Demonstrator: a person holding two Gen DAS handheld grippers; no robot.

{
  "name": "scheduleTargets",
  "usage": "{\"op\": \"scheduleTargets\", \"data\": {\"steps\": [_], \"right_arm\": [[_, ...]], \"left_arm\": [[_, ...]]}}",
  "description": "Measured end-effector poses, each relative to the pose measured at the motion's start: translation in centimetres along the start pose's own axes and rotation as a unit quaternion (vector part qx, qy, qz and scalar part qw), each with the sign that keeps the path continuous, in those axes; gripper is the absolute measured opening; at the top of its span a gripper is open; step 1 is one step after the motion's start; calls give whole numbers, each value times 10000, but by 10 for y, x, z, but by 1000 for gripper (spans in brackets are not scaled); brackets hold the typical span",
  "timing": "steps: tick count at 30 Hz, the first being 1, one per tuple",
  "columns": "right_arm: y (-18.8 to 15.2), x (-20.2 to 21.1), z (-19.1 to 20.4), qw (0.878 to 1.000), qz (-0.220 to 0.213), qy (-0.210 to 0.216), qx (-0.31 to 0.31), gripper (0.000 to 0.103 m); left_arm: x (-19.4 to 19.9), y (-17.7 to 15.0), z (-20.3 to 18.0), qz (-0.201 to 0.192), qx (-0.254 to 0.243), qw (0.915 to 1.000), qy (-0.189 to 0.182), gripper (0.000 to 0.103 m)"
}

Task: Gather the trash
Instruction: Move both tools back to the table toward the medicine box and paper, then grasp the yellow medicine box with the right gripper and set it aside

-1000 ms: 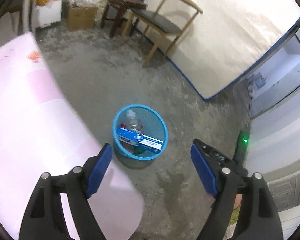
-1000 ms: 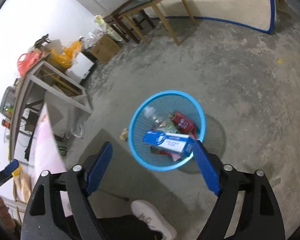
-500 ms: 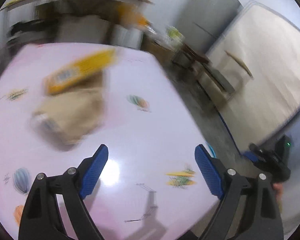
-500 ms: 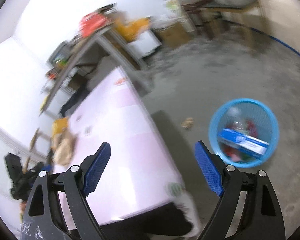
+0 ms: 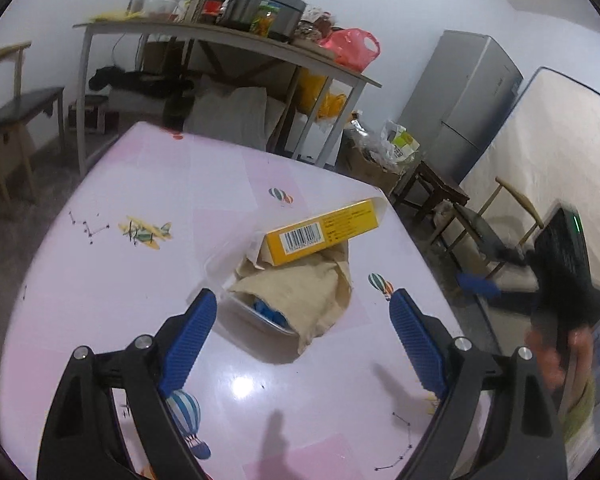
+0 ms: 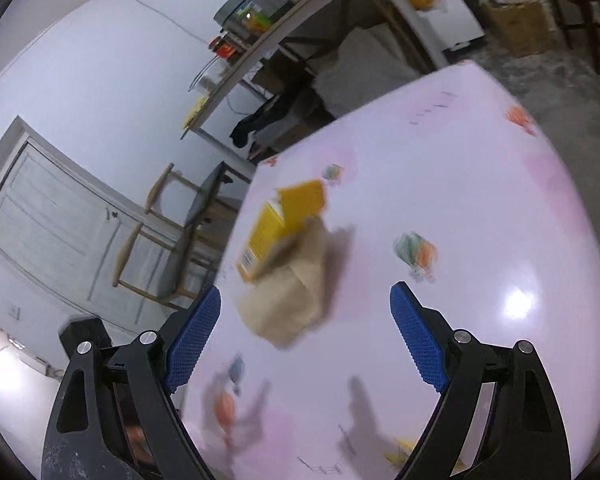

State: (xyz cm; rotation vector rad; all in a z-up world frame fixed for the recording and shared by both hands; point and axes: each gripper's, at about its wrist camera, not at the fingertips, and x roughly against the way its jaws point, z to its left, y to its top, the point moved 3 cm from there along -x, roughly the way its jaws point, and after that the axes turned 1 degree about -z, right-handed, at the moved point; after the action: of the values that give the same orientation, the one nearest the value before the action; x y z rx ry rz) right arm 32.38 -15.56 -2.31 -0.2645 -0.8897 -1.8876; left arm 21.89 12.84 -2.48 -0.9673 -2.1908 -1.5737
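While both tools are hanging over the pink table (image 5: 100,280), neither is carrying anything: the left gripper (image 5: 302,338) is standing with its blue pads spread wide and only tabletop showing between them, and the right gripper (image 6: 304,338) is gaping just as wide, equally empty. Just ahead of the left pads, a small heap of rubbish is lying near the table's middle. A crumpled brown paper bag (image 5: 300,292) is slumping over a clear plastic tray (image 5: 256,318) with something blue inside, and a yellow carton (image 5: 324,232) is resting on the bag's far side, tilted, one end flap open. From the right wrist view, which is blurring, the same bag (image 6: 288,292) and carton (image 6: 276,228) are sitting just beyond the left-hand pad. A sliver of blue at that view's right edge may be the bin; I cannot tell. Farther off, a cluttered side table (image 5: 220,40) is standing against the wall.

Judging by this, the reach toward the next piece of trash is under way. The carton looks the easiest take: one gripper needs lining up across its narrow sides before closing, without dragging the bag along.
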Motion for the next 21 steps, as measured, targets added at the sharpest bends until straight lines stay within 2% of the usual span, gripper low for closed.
{"op": "scheduleTargets", "data": {"steps": [3,6,10,13,15,17,21], "right_arm": [[19,-24,10,9997,148,108,-167,83],[38,-53,9,9988,329,-109,-347,81],[41,-87,8,9955,697,-314,-559,76],[40,-102,8,9936,860,-388,-621,68],[39,-105,8,9930,912,-414,-627,55],[37,-105,7,9924,921,-470,-661,46],[33,-97,6,9926,856,-427,-752,39]], "left_arm": [[-7,-7,-3,85,-68,9999,-96,86],[-13,-12,-6,129,-153,9997,-156,86],[-16,-12,-11,110,-379,9990,-230,81],[-18,-7,-11,72,-479,9985,-251,75],[-21,-3,-10,66,-502,9983,-295,71],[-25,1,-9,90,-542,9980,-327,68],[-43,7,-5,271,-512,9975,-401,61]]}}
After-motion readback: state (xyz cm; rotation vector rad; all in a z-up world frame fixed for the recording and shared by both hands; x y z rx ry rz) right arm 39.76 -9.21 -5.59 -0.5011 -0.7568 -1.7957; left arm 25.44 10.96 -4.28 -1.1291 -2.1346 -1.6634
